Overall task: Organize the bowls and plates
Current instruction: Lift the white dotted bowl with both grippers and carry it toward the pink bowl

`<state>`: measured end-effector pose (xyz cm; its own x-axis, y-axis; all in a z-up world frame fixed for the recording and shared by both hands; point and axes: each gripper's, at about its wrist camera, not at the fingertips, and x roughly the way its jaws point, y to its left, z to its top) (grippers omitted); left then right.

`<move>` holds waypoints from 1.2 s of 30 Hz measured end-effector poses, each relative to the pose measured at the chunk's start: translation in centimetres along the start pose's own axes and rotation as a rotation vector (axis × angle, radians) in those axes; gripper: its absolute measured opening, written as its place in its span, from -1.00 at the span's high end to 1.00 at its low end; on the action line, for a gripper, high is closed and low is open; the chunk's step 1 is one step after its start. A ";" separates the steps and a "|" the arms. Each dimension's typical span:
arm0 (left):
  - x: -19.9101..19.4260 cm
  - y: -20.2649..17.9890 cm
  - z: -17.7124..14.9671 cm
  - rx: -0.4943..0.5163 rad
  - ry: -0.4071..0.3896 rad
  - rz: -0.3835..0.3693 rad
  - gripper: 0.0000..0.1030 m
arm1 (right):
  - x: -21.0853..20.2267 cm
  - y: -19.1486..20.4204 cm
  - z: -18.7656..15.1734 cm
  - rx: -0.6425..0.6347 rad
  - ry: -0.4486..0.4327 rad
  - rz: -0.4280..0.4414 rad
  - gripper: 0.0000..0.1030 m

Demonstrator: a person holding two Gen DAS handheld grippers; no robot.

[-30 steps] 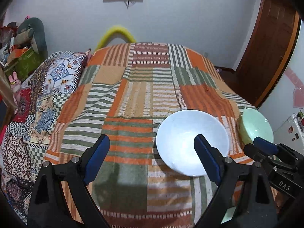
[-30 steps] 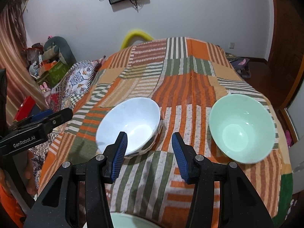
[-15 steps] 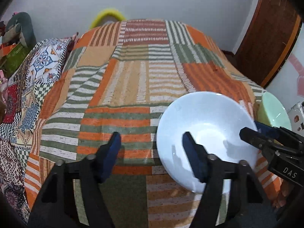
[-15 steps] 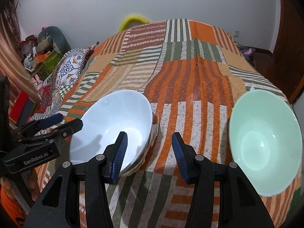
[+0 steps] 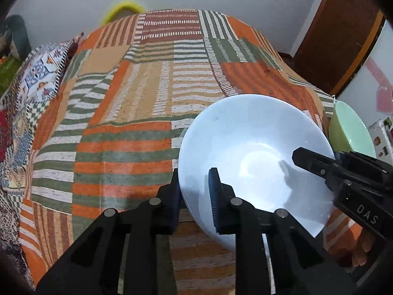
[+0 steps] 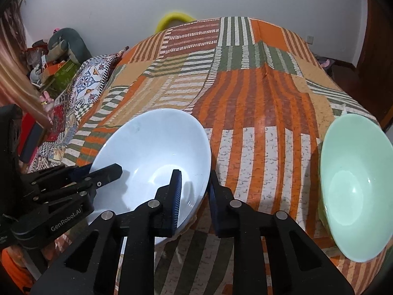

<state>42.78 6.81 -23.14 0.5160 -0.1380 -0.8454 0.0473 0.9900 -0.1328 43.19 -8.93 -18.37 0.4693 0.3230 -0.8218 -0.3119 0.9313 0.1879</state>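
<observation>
A white bowl (image 5: 255, 152) sits on the striped patchwork bedspread (image 5: 137, 103). My left gripper (image 5: 195, 194) is shut on the bowl's left rim, one finger inside and one outside. My right gripper (image 6: 194, 191) is shut on the bowl's right rim in the same way; the bowl also shows in the right wrist view (image 6: 152, 157). Each gripper shows in the other's view. A pale green bowl (image 6: 356, 179) stands to the right, apart from both grippers; its edge shows in the left wrist view (image 5: 348, 127).
A patterned pillow (image 6: 83, 86) and clutter with a stuffed toy (image 6: 66, 46) lie to the left. A brown door (image 5: 343, 32) stands at the right. The bed's far half (image 6: 233, 56) carries only the bedspread.
Both grippers moved forward to the white bowl and closed on its opposite rims. The bowl now looks larger and nearer in both views.
</observation>
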 end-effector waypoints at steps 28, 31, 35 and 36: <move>-17.7 -2.3 -6.5 0.010 -0.194 -0.004 0.60 | -11.4 4.5 -4.0 0.014 -0.121 0.090 0.63; -19.5 -2.5 -7.8 0.009 -0.206 -0.006 0.60 | -12.5 5.1 -4.9 0.007 -0.138 0.090 0.63; -21.4 -2.4 -9.7 0.005 -0.220 -0.001 0.60 | -13.4 5.6 -5.9 0.000 -0.144 0.104 0.63; -22.0 -2.4 -10.3 0.003 -0.224 0.002 0.60 | -13.6 5.9 -6.3 -0.004 -0.145 0.108 0.63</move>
<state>22.54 7.21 -9.56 0.6931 -0.1264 -0.7096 0.0482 0.9904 -0.1293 29.77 -8.90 -9.44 0.5474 0.4422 -0.7105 -0.3700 0.8894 0.2684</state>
